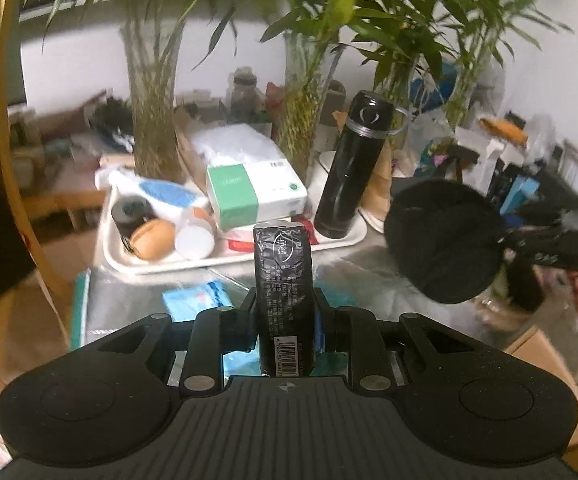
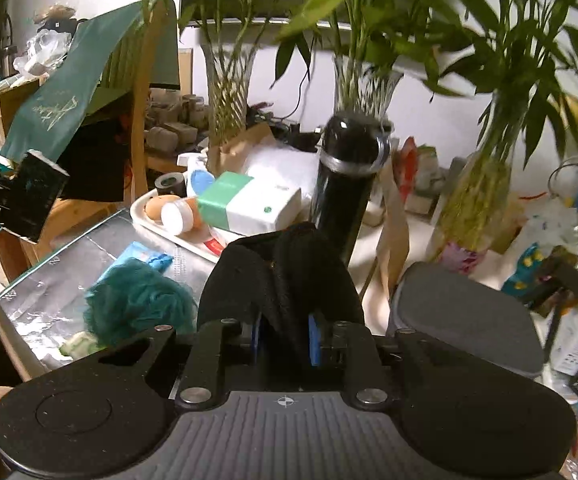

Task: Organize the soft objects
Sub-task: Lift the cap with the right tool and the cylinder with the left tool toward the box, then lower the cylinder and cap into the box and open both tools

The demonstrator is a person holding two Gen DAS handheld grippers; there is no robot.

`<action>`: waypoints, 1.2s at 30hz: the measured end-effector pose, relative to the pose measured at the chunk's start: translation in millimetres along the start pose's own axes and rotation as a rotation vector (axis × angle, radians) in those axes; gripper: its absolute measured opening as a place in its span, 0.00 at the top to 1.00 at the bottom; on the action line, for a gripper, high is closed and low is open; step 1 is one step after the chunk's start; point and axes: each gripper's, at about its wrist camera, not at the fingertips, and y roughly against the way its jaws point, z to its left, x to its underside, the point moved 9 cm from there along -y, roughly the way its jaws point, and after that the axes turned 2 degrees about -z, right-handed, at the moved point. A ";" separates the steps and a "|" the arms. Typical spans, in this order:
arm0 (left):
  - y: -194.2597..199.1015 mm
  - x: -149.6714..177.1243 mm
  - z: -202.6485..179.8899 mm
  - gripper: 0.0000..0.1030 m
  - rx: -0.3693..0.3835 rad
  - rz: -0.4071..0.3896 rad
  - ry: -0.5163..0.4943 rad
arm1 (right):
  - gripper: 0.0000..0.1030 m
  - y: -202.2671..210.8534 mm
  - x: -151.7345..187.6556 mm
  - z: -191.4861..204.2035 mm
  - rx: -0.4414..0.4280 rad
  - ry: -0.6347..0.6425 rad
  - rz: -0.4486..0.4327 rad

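My left gripper (image 1: 285,312) is shut on a black plastic packet (image 1: 284,284) with a barcode, held upright above a foil-lined box (image 1: 137,296); the packet also shows at the far left of the right wrist view (image 2: 35,200). My right gripper (image 2: 285,336) is shut on a black fuzzy cloth (image 2: 281,276), which also shows at the right of the left wrist view (image 1: 445,244). In the box lie a teal fluffy pouf (image 2: 137,300) and a light blue packet (image 1: 197,300).
A white tray (image 1: 169,264) behind the box holds a green-and-white tissue pack (image 1: 249,196), a tall black flask (image 1: 349,168), a bun-shaped toy (image 1: 153,240) and small jars. Glass vases of bamboo (image 1: 153,136) stand behind. A grey lid (image 2: 465,316) lies right; a wooden chair (image 2: 141,92) stands left.
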 end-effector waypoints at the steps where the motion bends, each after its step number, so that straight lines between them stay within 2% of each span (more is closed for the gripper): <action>1: 2.9 -0.5 -2.8 0.76 -0.008 -0.003 -0.014 | 0.76 6.0 -0.7 3.5 0.003 0.003 -0.004; 7: 23.4 -2.6 -20.1 0.76 -0.014 -0.017 -0.049 | 0.76 49.0 -12.6 19.3 0.000 -0.055 -0.060; 18: 74.3 10.0 -40.9 0.76 -0.009 0.029 -0.049 | 0.76 134.2 -26.8 43.9 -0.019 -0.157 -0.103; 27: 93.3 43.6 -69.6 0.76 0.013 0.154 -0.064 | 0.76 182.5 -12.5 84.2 -0.136 -0.218 -0.080; 34: 83.8 75.5 -71.3 0.75 -0.014 0.276 -0.040 | 0.76 194.2 8.9 105.8 -0.145 -0.196 -0.058; 36: 79.7 86.1 -69.3 0.71 -0.004 0.314 -0.013 | 0.76 193.8 15.3 107.3 -0.142 -0.199 -0.049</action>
